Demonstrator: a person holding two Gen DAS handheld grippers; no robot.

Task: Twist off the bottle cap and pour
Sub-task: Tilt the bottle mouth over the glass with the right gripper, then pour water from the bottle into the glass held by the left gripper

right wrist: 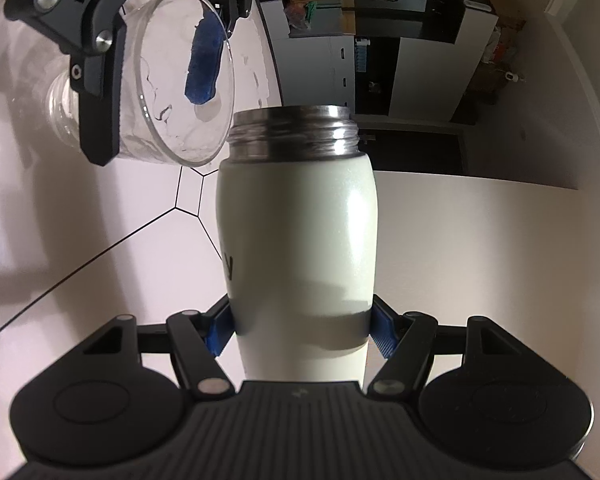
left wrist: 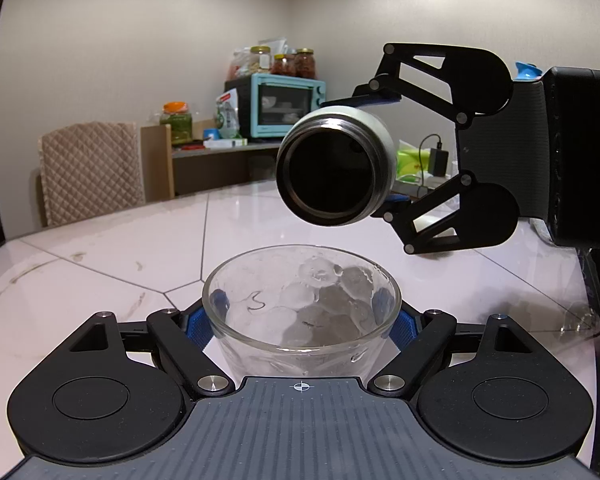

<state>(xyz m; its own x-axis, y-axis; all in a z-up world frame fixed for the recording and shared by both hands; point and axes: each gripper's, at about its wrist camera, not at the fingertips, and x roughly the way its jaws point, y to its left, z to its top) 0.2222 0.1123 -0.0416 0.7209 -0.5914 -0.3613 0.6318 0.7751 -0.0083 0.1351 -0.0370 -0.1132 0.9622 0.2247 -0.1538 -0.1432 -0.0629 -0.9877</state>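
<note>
My left gripper point(left wrist: 302, 320) is shut on a clear glass cup point(left wrist: 300, 312) that stands on the white table. The cup point(right wrist: 172, 80) also shows in the right wrist view, top left. My right gripper point(right wrist: 300, 332) is shut on a pale green steel bottle point(right wrist: 296, 240) with its cap off. In the left wrist view the bottle point(left wrist: 336, 164) is held on its side, above and beyond the cup, its dark open mouth facing the camera. The right gripper point(left wrist: 384, 148) holds it from the right. No liquid is seen flowing.
The white marble table point(left wrist: 100, 264) has a padded chair point(left wrist: 88, 172) at its far left. A shelf behind carries a teal toaster oven point(left wrist: 288, 104) and jars. A charger and green packet point(left wrist: 412, 160) lie behind the bottle.
</note>
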